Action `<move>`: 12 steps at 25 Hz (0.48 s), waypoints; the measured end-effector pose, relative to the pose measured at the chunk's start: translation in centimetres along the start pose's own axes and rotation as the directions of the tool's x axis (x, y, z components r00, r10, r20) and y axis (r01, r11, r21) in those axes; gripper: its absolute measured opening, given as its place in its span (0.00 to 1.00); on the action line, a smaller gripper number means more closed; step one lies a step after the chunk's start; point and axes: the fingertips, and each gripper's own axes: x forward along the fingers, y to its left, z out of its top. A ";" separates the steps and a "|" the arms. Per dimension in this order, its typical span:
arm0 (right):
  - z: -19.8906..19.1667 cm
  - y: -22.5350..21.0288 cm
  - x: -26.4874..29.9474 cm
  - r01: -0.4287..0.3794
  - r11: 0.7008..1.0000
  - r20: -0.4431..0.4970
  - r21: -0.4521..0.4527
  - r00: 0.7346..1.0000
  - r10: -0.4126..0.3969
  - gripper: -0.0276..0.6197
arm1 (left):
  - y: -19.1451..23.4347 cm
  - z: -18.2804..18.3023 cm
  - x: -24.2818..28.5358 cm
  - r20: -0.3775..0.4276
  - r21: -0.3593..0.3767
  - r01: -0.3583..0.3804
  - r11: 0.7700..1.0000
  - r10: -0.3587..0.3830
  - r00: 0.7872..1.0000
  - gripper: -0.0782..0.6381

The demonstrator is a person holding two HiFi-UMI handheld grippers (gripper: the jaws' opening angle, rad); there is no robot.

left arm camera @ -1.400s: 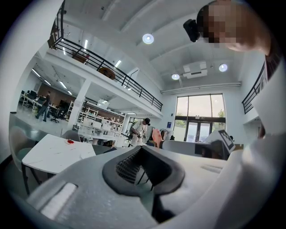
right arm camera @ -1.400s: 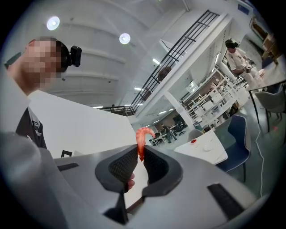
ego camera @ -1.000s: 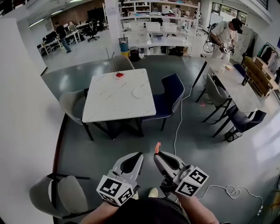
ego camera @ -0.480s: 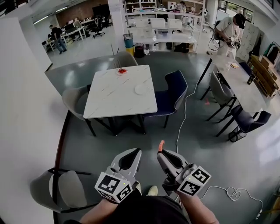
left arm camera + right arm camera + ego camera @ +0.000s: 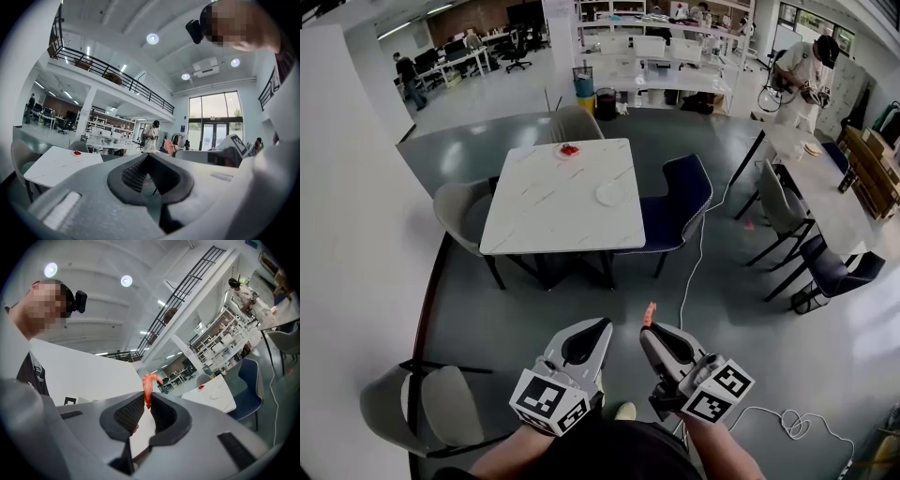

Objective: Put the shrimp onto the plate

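In the head view my right gripper is shut on an orange-pink shrimp, whose tail sticks up above the jaw tips. The right gripper view shows the shrimp pinched between the dark pads, curling over at the top. My left gripper is beside it, shut on nothing. Both are held low over the grey floor, well short of the white marble table. A small white plate lies near the table's right edge. A dish with red food sits at its far edge.
A blue chair stands at the table's right, grey chairs at its left and far side. Another grey chair is at my lower left. A white cable runs over the floor. A person stands by a long table on the right.
The table and plate have shifted slightly nearer and to the right in the head view. Both grippers keep their pose, and the right one still holds the shrimp.
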 end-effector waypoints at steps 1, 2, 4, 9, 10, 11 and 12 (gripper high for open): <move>0.1 -0.2 0.8 0.001 1.000 -0.004 -0.002 1.000 -0.001 0.11 | 0.8 0.2 0.3 0.002 0.001 -0.001 1.000 0.001 1.000 0.12; 0.1 -0.4 1.7 0.002 1.000 -0.008 -0.005 1.000 -0.002 0.11 | 1.6 0.4 0.6 0.004 0.002 -0.003 1.000 0.003 1.000 0.12; 0.4 -1.0 3.6 0.006 1.000 -0.019 -0.013 1.000 -0.006 0.11 | 3.4 1.0 1.4 0.011 0.008 -0.002 1.000 0.002 1.000 0.12; 1.2 -3.3 9.0 0.024 0.999 -0.029 -0.030 0.999 -0.025 0.11 | 8.6 2.3 4.1 0.022 0.018 0.013 1.000 -0.013 1.000 0.12; 1.4 -3.7 10.2 0.028 0.999 -0.030 -0.032 0.999 -0.029 0.11 | 9.7 2.6 4.6 0.023 0.017 0.016 1.000 -0.016 1.000 0.12; 1.5 -4.2 11.3 0.033 0.999 -0.030 -0.034 0.999 -0.034 0.11 | 10.8 2.8 5.2 0.024 0.018 0.021 1.000 -0.021 0.999 0.12; 1.6 -4.6 12.4 0.038 0.999 -0.030 -0.036 0.999 -0.039 0.11 | 11.8 3.0 5.7 0.026 0.020 0.027 0.999 -0.028 0.999 0.12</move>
